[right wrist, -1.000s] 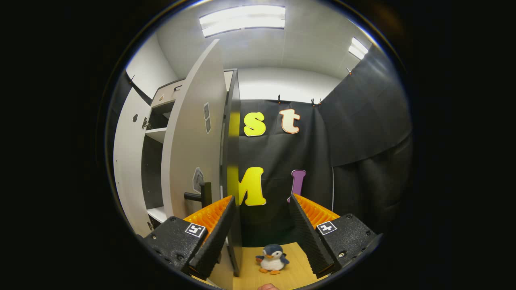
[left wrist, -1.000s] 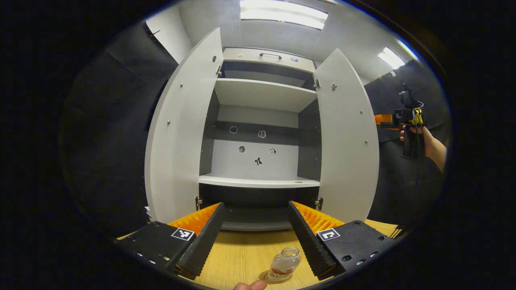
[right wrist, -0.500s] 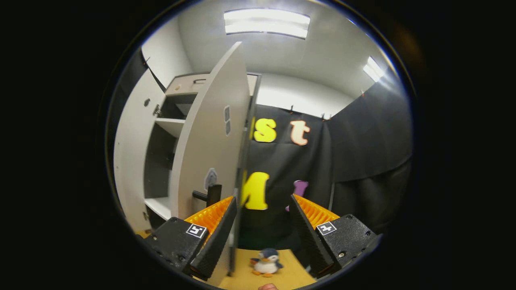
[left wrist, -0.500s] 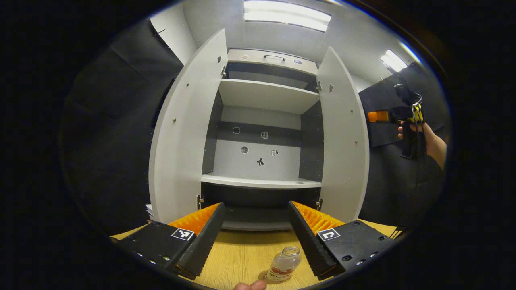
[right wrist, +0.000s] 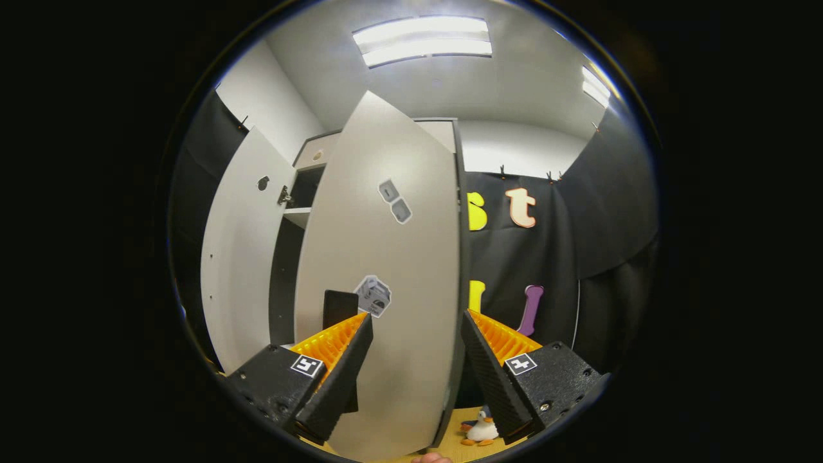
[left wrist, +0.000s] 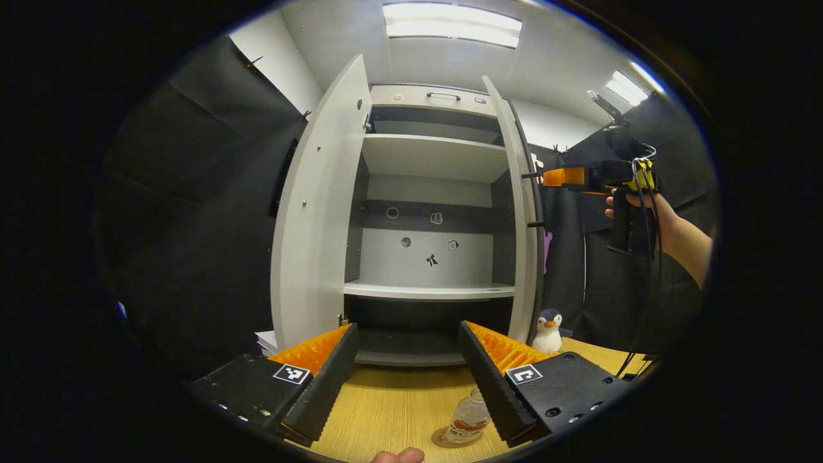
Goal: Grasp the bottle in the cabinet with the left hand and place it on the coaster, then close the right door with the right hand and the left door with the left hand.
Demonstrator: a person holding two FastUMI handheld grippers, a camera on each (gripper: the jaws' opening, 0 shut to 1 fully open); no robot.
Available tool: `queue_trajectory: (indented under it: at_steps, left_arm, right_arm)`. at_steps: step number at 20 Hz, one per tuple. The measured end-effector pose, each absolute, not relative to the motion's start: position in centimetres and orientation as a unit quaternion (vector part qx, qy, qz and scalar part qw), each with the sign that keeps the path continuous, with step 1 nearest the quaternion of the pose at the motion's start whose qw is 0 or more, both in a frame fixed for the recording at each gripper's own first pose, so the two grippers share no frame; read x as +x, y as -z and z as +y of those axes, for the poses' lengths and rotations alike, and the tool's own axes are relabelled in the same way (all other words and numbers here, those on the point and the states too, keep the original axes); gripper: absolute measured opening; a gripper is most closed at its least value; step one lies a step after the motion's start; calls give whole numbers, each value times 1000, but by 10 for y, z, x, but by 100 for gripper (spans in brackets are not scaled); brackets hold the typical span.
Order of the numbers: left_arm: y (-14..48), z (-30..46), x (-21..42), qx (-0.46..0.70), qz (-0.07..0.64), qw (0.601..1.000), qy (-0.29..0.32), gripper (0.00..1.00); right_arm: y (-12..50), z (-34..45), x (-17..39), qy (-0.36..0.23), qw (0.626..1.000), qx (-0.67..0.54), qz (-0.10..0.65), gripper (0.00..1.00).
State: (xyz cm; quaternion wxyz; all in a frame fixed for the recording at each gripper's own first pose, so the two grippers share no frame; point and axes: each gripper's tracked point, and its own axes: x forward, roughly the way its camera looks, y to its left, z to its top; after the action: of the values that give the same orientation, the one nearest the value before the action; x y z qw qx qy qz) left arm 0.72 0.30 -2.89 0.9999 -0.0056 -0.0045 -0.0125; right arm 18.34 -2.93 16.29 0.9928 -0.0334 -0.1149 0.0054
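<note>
Two claws gape wide, holding nothing. Right gripper (right wrist: 415, 360) points at the right door (right wrist: 386, 289); left gripper (left wrist: 406, 376) hovers over the bottle (left wrist: 468, 421) at 5 o'clock.

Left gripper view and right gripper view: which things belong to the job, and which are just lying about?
Job: bottle on coaster; right door, left door, cabinet; left gripper, right gripper, fingers open.

Lying about: penguin; stickers; papers.
</note>
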Motion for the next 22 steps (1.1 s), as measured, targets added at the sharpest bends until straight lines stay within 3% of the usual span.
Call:
queue_trajectory:
  at_steps: [2, 3, 6, 9, 10, 15, 16, 19, 22]
  left_arm:
    - [28, 8, 5, -11, -6, 1000, 2, 99]
    - [27, 9, 3, -13, -6, 1000, 0, 95]
    - [25, 11, 1, -19, -5, 1000, -2, 99]
    - [14, 12, 1, -24, -15, 1000, 1, 95]
    - [10, 14, 1, -23, -18, 1000, 1, 99]
    - [-2, 14, 15, -26, -37, 999, 1, 95]
    - [-4, 13, 15, -28, -37, 999, 2, 99]
    - [-12, 10, 16, -42, -49, 998, 3, 95]
    - [-16, 8, 17, -39, -47, 998, 11, 99]
  right_arm:
    - [-172, -20, 177, -14, 991, -34, -127, 85]
    - [-173, -19, 172, -15, 991, -38, -128, 85]
    - [-178, -15, 152, -16, 989, -47, -137, 84]
    - [-172, -12, 131, -19, 989, -44, -137, 85]
    - [-166, -11, 124, -20, 990, -39, -133, 85]
    - [-114, -16, 94, 2, 994, -24, -103, 85]
    - [-102, -17, 89, 7, 995, -22, -92, 84]
    - [-66, -9, 75, -4, 998, -12, -67, 85]
    - [-26, -6, 63, -8, 1000, -4, -28, 84]
